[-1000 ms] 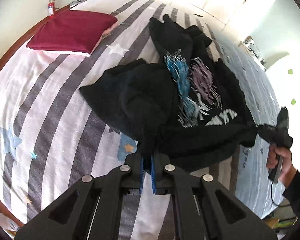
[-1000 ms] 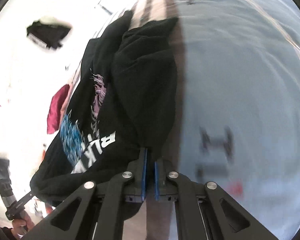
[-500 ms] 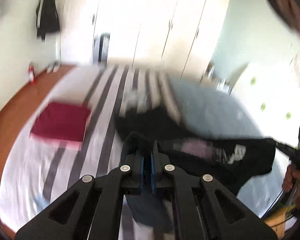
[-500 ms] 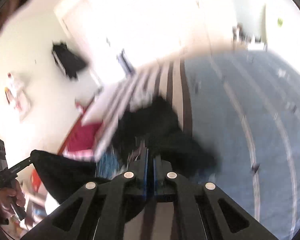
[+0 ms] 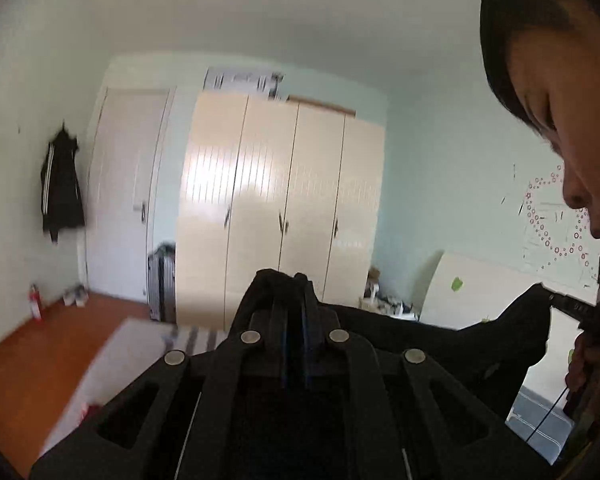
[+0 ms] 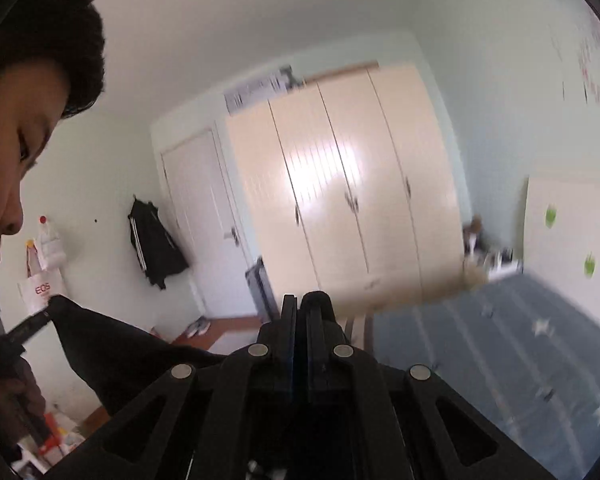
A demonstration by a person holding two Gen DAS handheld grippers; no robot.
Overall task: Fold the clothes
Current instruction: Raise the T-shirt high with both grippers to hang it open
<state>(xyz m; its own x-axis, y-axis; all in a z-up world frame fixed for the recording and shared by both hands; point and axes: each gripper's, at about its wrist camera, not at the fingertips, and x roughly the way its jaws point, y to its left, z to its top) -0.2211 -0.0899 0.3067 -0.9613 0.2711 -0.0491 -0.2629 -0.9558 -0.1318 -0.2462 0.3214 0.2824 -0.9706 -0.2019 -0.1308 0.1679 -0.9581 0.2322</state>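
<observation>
Black garment (image 5: 440, 336): one, held aloft | left gripper (image 5: 296, 280): clenched on its cloth | right gripper (image 6: 300, 300): clenched on its cloth | wardrobe doors (image 5: 260, 208): four

Black garment (image 5: 440, 344) — lower part hidden

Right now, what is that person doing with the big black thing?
A person is holding a black printed garment up in the air, stretched between two hand-held grippers. The left gripper and the right gripper are each clamped shut on a part of the cloth. Both point towards the cream wardrobe, with the striped bed below. No fold is made yet.
</observation>
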